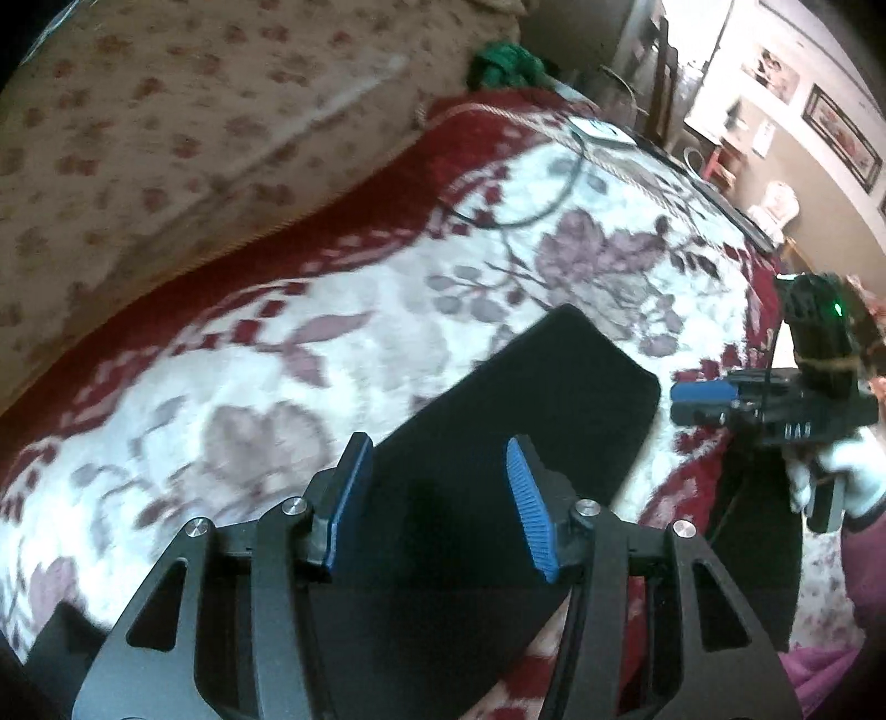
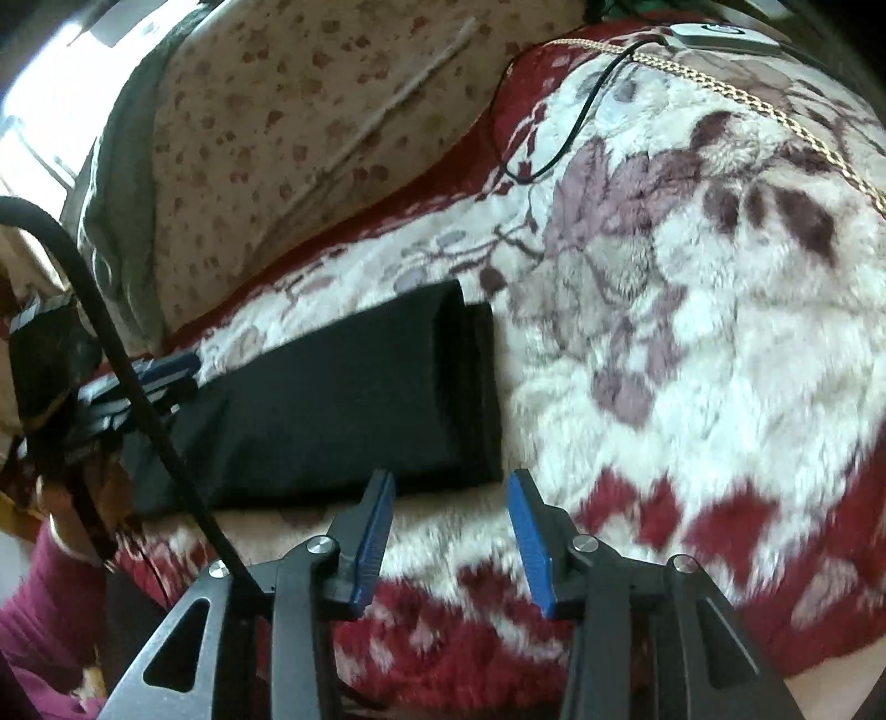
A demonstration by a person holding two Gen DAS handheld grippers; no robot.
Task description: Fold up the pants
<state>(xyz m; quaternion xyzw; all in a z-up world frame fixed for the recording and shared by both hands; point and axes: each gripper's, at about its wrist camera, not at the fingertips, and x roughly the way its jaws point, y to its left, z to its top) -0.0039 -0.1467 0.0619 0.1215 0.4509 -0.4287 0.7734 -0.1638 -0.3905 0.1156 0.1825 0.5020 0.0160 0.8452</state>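
Note:
The black pants (image 1: 515,437) lie folded into a long flat strip on the floral blanket (image 1: 249,387). My left gripper (image 1: 437,498) is open, its blue pads over the near part of the pants, holding nothing. In the left wrist view the right gripper (image 1: 703,401) hovers at the right, beside the pants' far edge. In the right wrist view the pants (image 2: 343,399) lie ahead, a folded end at the right. My right gripper (image 2: 451,531) is open and empty, just short of the pants' near edge. The left gripper (image 2: 138,382) shows at the pants' left end.
A cream floral pillow (image 1: 166,122) lies along the blanket's far side. A black cable (image 2: 559,138) and a small white device (image 2: 720,39) lie on the blanket's far corner. A green cloth (image 1: 509,63) sits behind. The blanket's red border (image 2: 498,620) marks the near edge.

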